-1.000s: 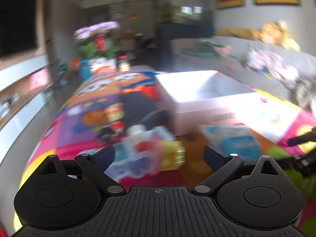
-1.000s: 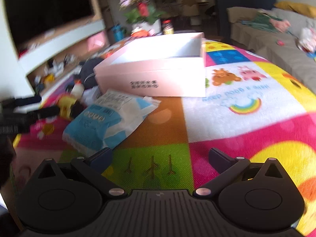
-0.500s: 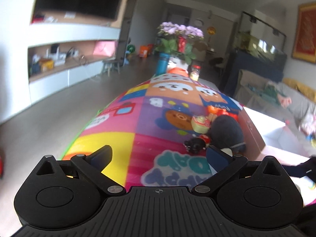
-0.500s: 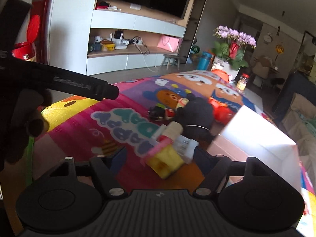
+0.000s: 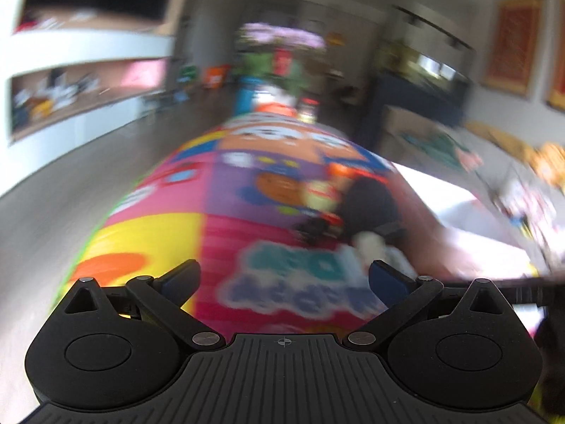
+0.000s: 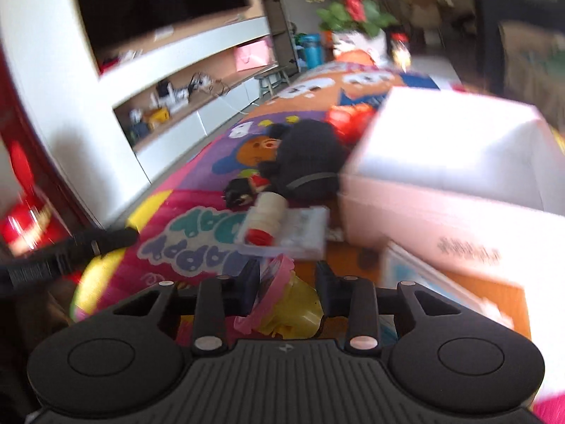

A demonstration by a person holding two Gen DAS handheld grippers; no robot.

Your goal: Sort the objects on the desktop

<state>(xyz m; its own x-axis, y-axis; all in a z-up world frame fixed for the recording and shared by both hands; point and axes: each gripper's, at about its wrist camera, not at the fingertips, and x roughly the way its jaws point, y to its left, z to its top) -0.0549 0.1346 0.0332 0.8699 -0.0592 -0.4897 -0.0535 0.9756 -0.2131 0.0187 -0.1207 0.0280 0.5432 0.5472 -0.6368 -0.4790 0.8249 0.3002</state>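
1. Between my right gripper's narrowed fingers sits a yellow and pink toy; whether they touch it is blurred.
2. Just beyond lie a white bottle with red cap and a black plush, beside the pink box.
3. My left gripper is spread wide and empty over the play mat's near edge.

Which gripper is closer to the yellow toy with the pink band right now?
Right. The right gripper has its fingers narrowed around the yellow toy. The left gripper hangs open over the play mat, off to the toy's left, holding nothing.
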